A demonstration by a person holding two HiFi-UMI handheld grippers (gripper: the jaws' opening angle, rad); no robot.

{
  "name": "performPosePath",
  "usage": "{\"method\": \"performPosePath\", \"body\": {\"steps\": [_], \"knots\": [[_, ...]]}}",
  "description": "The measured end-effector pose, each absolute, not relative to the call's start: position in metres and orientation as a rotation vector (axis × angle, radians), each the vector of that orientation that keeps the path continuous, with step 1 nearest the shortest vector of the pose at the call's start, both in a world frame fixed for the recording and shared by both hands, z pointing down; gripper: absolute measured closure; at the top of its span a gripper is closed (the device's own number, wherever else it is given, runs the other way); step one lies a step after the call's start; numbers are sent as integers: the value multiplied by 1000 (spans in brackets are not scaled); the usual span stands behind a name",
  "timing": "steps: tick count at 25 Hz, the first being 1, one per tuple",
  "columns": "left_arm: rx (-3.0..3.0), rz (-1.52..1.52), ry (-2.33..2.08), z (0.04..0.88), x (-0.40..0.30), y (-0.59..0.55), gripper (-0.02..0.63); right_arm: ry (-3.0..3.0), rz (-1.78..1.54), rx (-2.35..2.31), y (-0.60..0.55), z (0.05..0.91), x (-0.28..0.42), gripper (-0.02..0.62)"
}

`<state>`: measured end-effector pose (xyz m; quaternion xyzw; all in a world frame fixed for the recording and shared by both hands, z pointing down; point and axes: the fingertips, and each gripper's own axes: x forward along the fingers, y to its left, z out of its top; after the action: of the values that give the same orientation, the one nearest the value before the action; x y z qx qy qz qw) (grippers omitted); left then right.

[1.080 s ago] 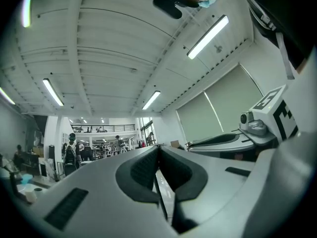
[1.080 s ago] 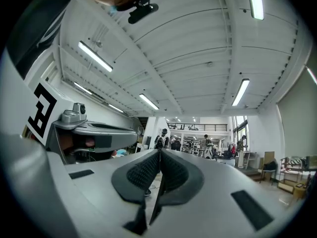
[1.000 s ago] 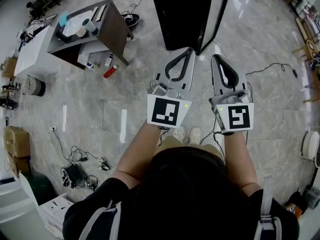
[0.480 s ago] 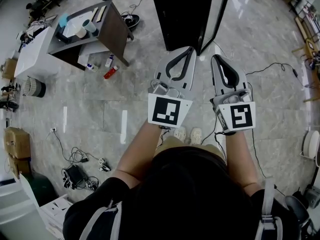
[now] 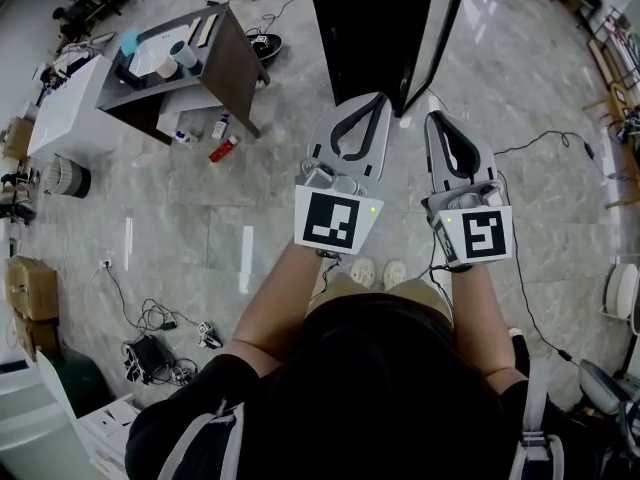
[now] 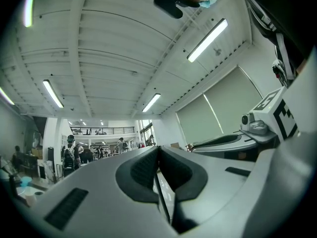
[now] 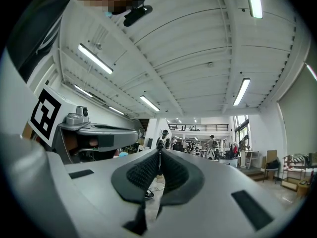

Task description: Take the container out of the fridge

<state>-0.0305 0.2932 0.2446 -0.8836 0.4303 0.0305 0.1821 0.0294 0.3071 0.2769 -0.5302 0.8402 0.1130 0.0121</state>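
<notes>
A tall black fridge (image 5: pixel 365 28) stands on the floor straight ahead, seen from above; no container shows in any view. My left gripper (image 5: pixel 375 99) is shut and empty, its tips just short of the fridge's front. The right gripper (image 5: pixel 435 119) is beside it, also shut and empty. Both point forward and tilt up. In the left gripper view the left gripper (image 6: pixel 158 148) has its pads pressed together against a ceiling and hall. The right gripper view shows the same for the right gripper (image 7: pixel 159 153).
A brown table (image 5: pixel 232 60) with a tray and cups stands at the upper left, with bottles (image 5: pixel 222 148) on the floor under it. Cables (image 5: pixel 150 320) lie at the left and a cable (image 5: pixel 545 136) at the right. Cardboard boxes (image 5: pixel 30 288) sit by the left edge. People stand far off.
The head view has shifted slightly, so the fridge and table sit a touch further right. Both grippers stay shut, side by side, in nearly the same place.
</notes>
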Motion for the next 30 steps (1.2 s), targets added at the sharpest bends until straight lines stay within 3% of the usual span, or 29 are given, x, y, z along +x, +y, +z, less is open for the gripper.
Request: {"method": "performPosePath", "body": {"steps": [30], "knots": [[-2470, 108, 1186, 252, -65, 253, 583, 2624, 433, -1676, 271, 289, 0, 554]]}}
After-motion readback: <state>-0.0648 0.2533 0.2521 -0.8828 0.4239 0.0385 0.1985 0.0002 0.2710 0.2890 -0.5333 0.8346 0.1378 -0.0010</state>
